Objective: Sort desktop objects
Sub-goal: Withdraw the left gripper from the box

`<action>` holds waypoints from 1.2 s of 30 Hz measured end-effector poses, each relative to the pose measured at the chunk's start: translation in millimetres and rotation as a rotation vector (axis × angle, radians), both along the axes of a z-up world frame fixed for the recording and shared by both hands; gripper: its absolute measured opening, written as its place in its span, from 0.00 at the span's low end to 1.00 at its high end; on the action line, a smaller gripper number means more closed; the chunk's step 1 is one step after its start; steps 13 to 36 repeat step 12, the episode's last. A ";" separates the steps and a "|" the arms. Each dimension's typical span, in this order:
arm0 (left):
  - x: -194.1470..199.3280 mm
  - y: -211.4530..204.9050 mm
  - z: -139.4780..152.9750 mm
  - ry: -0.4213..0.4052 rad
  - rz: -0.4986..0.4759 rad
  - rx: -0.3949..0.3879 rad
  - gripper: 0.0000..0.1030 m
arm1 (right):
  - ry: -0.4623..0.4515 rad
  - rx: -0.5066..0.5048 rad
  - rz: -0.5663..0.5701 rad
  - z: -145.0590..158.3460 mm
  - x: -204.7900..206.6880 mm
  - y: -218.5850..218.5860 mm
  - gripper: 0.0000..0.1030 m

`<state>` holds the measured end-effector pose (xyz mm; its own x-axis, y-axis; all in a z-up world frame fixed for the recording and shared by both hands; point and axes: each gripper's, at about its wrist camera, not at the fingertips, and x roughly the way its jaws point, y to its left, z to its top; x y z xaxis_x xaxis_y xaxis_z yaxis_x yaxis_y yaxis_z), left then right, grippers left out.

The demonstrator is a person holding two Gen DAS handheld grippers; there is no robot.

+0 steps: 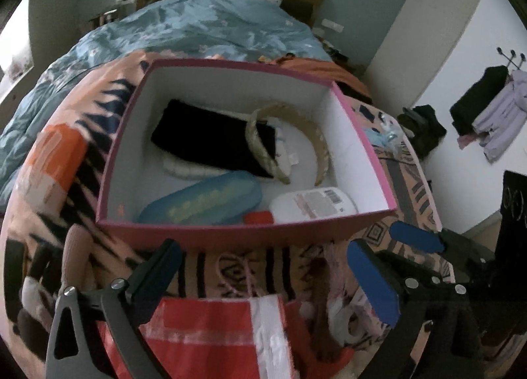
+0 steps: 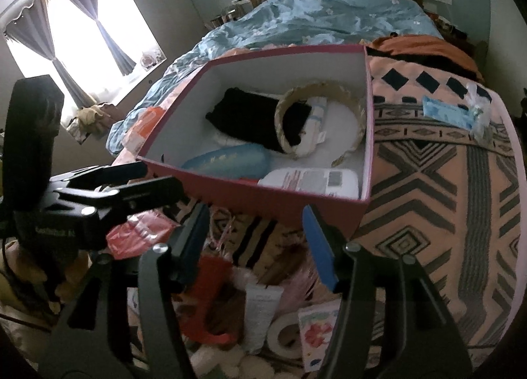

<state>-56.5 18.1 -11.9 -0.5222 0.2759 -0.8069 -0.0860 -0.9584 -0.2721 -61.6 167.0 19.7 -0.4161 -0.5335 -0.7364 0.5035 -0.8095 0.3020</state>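
Observation:
A pink box [image 1: 230, 234] with a white inside stands on the patterned blanket just beyond both grippers. In it lie a black cloth [image 1: 210, 138], a beige headband [image 1: 283, 145], a blue pouch [image 1: 204, 201], a white packet with a barcode [image 1: 313, 204] and a small red item [image 1: 258, 217]. My left gripper [image 1: 263, 276] is open wide over a red and white bag [image 1: 214, 329], with nothing between its fingers. My right gripper [image 2: 257, 244] is open too, above a heap holding a white tube [image 2: 263, 316], a tape roll [image 2: 286, 336] and a flower card [image 2: 316, 333].
On the blanket right of the box lie a blue pack [image 2: 444, 112] and a clear bag [image 2: 479, 108]. A blue duvet [image 2: 329, 13] covers the bed behind. The left gripper's body [image 2: 98, 201] is close on the right gripper's left.

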 end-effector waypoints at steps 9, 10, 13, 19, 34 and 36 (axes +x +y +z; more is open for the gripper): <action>19.2 -5.4 -10.4 -0.031 0.003 -0.022 1.00 | -0.021 0.025 0.006 -11.2 19.0 -5.4 0.64; 21.3 -4.8 -12.1 -0.038 0.005 -0.034 1.00 | -0.024 0.026 0.006 -12.1 20.1 -5.9 0.64; 23.4 -4.1 -15.6 -0.064 -0.003 -0.028 1.00 | -0.028 0.032 0.005 -13.9 22.0 -7.5 0.64; 23.4 -4.1 -15.6 -0.064 -0.003 -0.028 1.00 | -0.028 0.032 0.005 -13.9 22.0 -7.5 0.64; 23.4 -4.1 -15.6 -0.064 -0.003 -0.028 1.00 | -0.028 0.032 0.005 -13.9 22.0 -7.5 0.64; 23.4 -4.1 -15.6 -0.064 -0.003 -0.028 1.00 | -0.028 0.032 0.005 -13.9 22.0 -7.5 0.64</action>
